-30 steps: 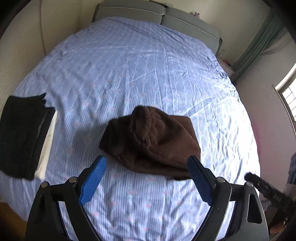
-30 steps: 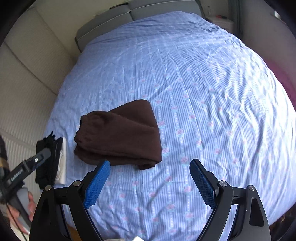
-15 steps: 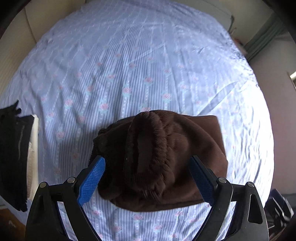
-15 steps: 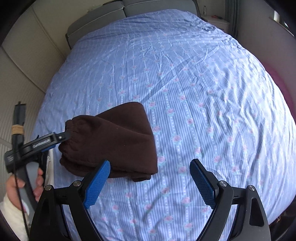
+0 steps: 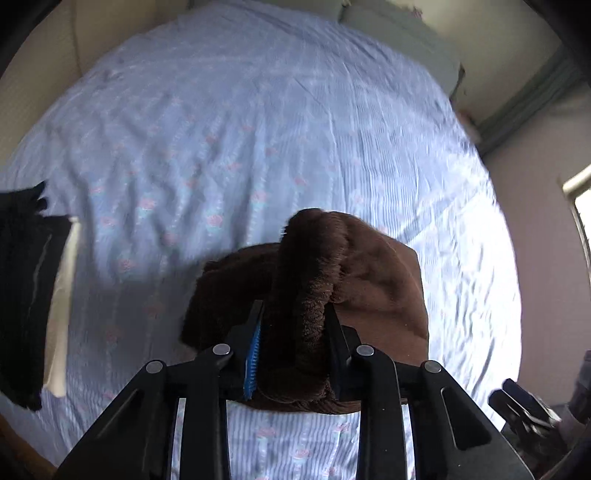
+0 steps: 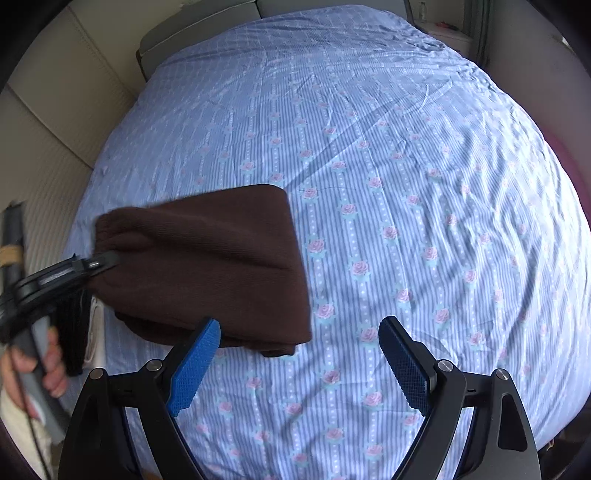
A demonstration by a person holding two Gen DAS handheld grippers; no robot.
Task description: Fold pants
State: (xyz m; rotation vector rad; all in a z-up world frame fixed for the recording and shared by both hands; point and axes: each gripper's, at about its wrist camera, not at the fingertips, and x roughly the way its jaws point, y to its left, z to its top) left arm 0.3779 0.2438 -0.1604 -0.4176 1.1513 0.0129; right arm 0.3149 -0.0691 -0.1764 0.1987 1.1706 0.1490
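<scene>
Blue striped bedding with pink roses covers the bed [image 6: 406, 177] that fills both our views, a grey headboard [image 6: 207, 29] at its far end. Motion blurs the left wrist view, so the sheet's pattern there is hard to read, and our own left tongs [image 5: 293, 343] hide the near edge of the brown pants [image 5: 380, 291]. The left tongs are clamped on the thick ribbed waistband, which bunches up between the fingers. The pants are a soft, dark brown fleece, folded into a compact bundle near the bed's close edge; in the right wrist view they [image 6: 207, 258] look smooth on top with stacked layers along the near side. Our right tongs [image 6: 299, 362] hang spread wide over the sheet, gripping nothing, the left blue pad just beside the bundle. A black garment [image 5: 26, 280] on something white lies at the bed's left edge, partly cut off.
</scene>
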